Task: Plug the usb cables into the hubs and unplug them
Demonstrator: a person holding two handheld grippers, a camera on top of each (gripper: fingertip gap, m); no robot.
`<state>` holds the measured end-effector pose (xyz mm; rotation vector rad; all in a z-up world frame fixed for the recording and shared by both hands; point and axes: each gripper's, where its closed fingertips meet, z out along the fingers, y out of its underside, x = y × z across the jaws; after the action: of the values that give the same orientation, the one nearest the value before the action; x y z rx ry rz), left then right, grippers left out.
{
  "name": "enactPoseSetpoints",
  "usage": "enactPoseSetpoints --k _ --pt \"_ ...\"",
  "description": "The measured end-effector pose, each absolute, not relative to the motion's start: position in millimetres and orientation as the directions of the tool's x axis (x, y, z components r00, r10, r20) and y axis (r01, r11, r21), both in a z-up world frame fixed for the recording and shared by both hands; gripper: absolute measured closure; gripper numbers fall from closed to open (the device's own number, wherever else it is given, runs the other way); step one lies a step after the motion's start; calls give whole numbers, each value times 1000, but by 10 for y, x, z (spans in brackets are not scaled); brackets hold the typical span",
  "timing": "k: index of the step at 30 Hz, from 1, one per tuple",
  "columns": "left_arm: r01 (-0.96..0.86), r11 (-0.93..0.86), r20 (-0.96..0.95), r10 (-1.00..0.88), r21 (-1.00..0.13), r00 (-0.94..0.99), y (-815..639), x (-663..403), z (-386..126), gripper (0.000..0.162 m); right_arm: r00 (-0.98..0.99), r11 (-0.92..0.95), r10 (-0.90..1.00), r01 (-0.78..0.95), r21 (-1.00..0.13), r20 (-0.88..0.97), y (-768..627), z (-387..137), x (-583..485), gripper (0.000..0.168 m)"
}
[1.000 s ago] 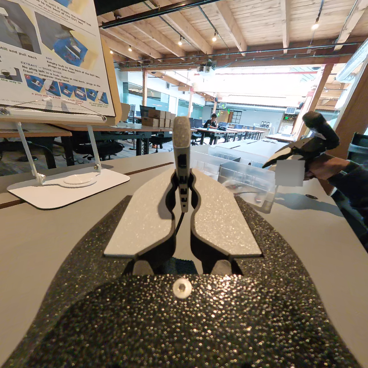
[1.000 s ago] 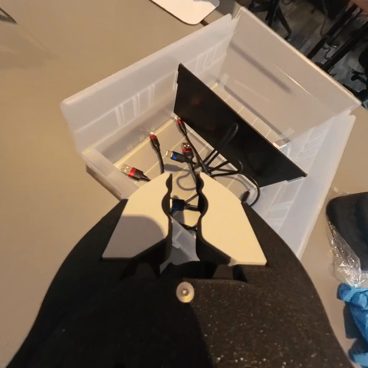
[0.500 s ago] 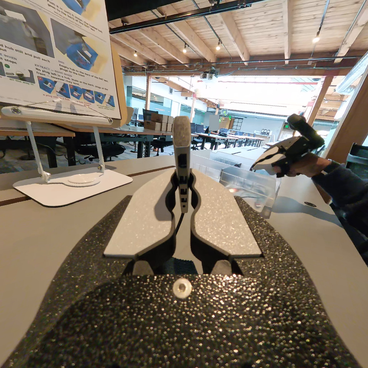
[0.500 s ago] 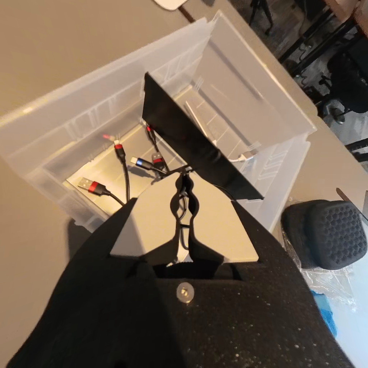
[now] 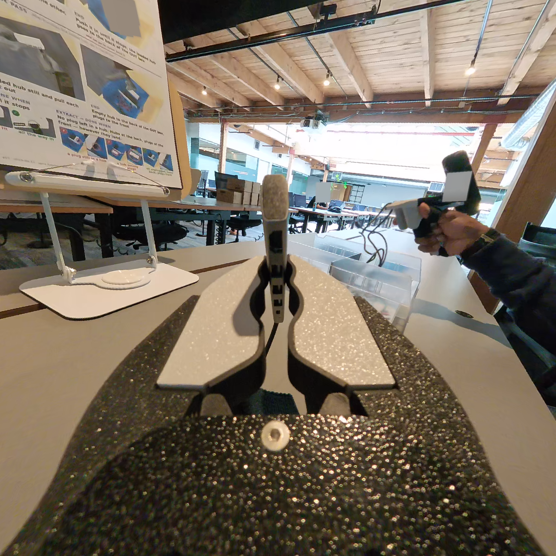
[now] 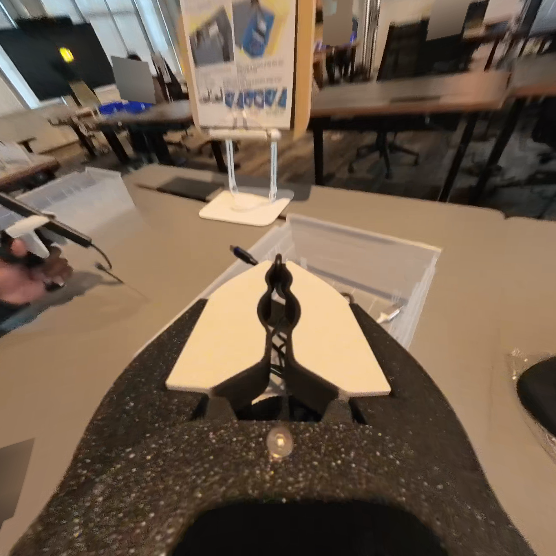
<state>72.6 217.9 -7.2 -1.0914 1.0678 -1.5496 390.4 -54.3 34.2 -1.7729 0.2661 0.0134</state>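
Between the fingers of the left gripper point(image 5: 276, 288) stands the grey hub point(image 5: 274, 237), clamped upright above the table point(image 5: 75, 361), its row of ports facing the camera and its own lead hanging down behind the jaws. Over the clear bin point(image 6: 361, 258), the right gripper point(image 6: 278, 266) is pinched shut on a bundle of black usb cables point(image 5: 374, 240); one blue-collared plug point(image 6: 242, 254) sticks out to the left of its tips, while the other strands trail down into the bin.

The step in hand looks like bringing a plug to the hub. To do it well, the hub should be held steady with a port turned toward the incoming plug. The grip sits on cable rather than on a plug body, so regripping close behind the plug would probably prevent buckling. An instruction board on a white stand point(image 5: 105, 279) stands well behind.
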Motion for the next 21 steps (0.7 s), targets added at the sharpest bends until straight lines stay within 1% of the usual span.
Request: enactPoseSetpoints --k 3,5,9,13,17,18,19,21 --pt "202 -193 158 -972 -960 -175 2176 723 -65 152 972 -109 -216 -120 -987 -94 -606 519 4006 166" --pt "203 -191 157 -972 -960 -175 2174 721 -62 152 976 -59 -209 -67 -996 -53 -631 654 3979 166" --pt "205 -193 158 -972 -959 -176 2173 719 -57 152 975 -25 -194 106 -994 108 -642 890 3842 166" --pt "207 -193 157 -972 -959 -176 2170 716 -52 152 941 -120 -207 247 -962 268 -588 961 3760 166" --pt "208 -190 155 -972 -959 -175 2167 713 -47 152 911 -139 -240 309 -941 335 -568 1140 3711 166" --pt "208 -190 154 -972 -960 -175 2167 713 -46 152 908 -167 -241 310 -936 344 -557 1137 3709 166" --pt "208 -189 154 -973 -960 -174 2168 711 -44 152 910 -221 -221 304 -927 352 -527 1068 3696 166" --pt "211 -190 154 -973 -959 -173 2171 705 -36 152 912 -390 -177 281 -877 370 -467 775 3714 165"
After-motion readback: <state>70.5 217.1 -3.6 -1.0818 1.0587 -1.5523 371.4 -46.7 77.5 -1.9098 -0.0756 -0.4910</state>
